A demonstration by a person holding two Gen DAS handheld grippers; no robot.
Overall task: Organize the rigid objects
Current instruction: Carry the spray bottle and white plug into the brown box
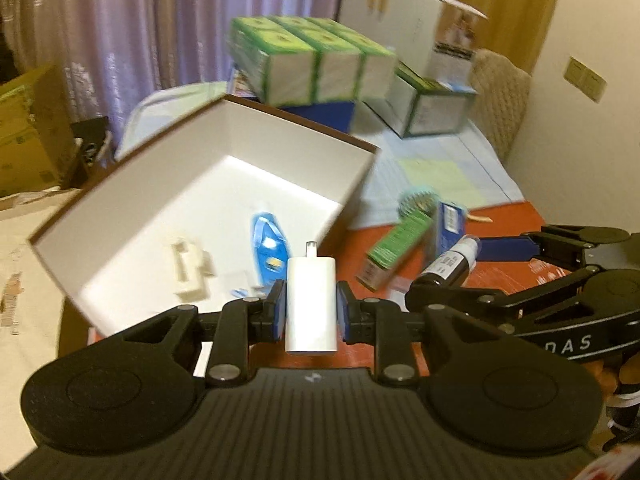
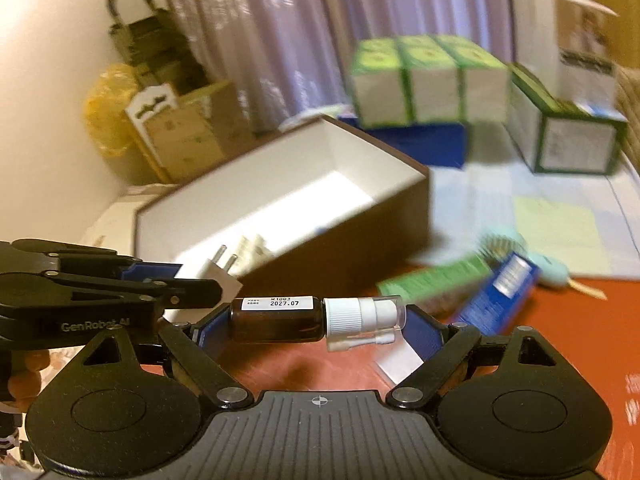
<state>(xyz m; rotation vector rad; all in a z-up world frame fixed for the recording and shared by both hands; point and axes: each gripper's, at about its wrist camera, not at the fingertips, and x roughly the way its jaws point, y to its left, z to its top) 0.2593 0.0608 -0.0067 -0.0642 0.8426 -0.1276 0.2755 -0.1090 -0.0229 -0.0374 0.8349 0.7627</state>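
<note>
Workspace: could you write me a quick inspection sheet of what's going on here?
Surface: red-orange table, partly under a pale blue sheet.
Job's things: open white-lined box holding small items; white charger; brown spray bottle.
Clutter: green carton, blue carton, mint fan.
Grippers: left gripper jaws clamp the charger; right gripper jaws clamp the bottle.
Cables: nothing seen.
Surroundings: curtains, stacked green boxes, cardboard boxes.
</note>
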